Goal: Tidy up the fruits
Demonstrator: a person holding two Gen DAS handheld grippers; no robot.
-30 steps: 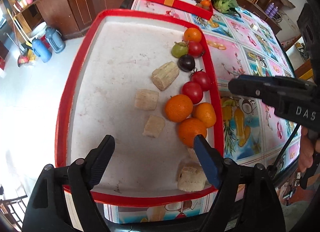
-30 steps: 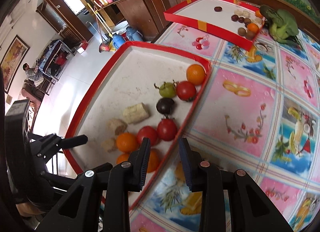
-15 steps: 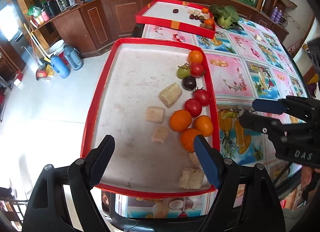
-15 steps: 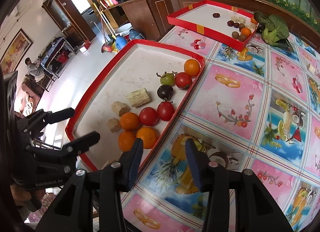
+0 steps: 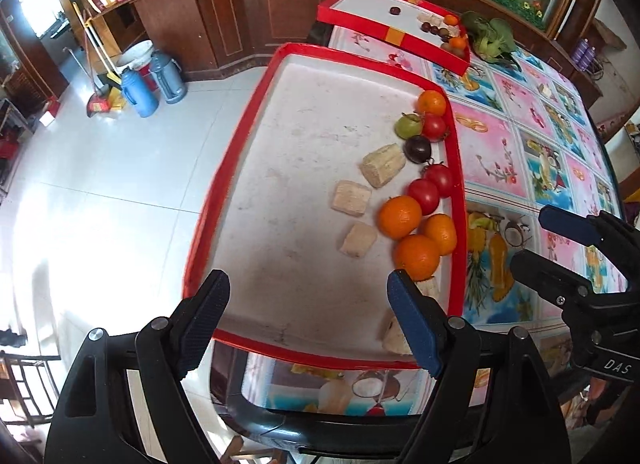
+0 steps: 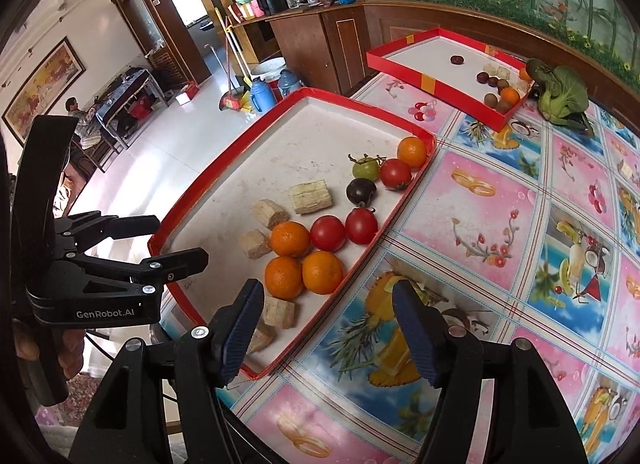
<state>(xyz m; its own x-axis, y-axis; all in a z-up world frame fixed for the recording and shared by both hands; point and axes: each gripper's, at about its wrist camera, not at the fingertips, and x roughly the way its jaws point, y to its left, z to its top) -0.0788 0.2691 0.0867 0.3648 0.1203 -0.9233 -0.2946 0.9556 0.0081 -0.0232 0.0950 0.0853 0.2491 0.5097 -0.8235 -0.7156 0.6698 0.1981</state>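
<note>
A red-rimmed white tray (image 5: 236, 168) (image 6: 224, 168) lies on the table's near left. Along its right side sit several oranges (image 5: 400, 217) (image 6: 289, 239), red tomatoes (image 5: 424, 195) (image 6: 328, 233), a dark plum (image 5: 417, 149) (image 6: 361, 192), a green fruit (image 5: 408, 125) (image 6: 365, 168) and pale cut chunks (image 5: 382, 165) (image 6: 311, 197). My left gripper (image 5: 308, 324) (image 6: 176, 240) is open and empty over the tray's near edge. My right gripper (image 6: 328, 328) (image 5: 556, 244) is open and empty, above the tray's near right corner and the tablecloth.
A second red tray (image 5: 360, 24) (image 6: 404, 64) with small fruits stands at the far end beside a leafy green vegetable (image 5: 492, 38) (image 6: 560, 94). The floral tablecloth (image 6: 500, 204) stretches right. Floor, flasks (image 5: 140, 92) and wooden cabinets lie to the left.
Both grippers have pulled back and up from the tray. The right gripper's jaws have spread from nearly closed to wide open. The fruits have not moved.
</note>
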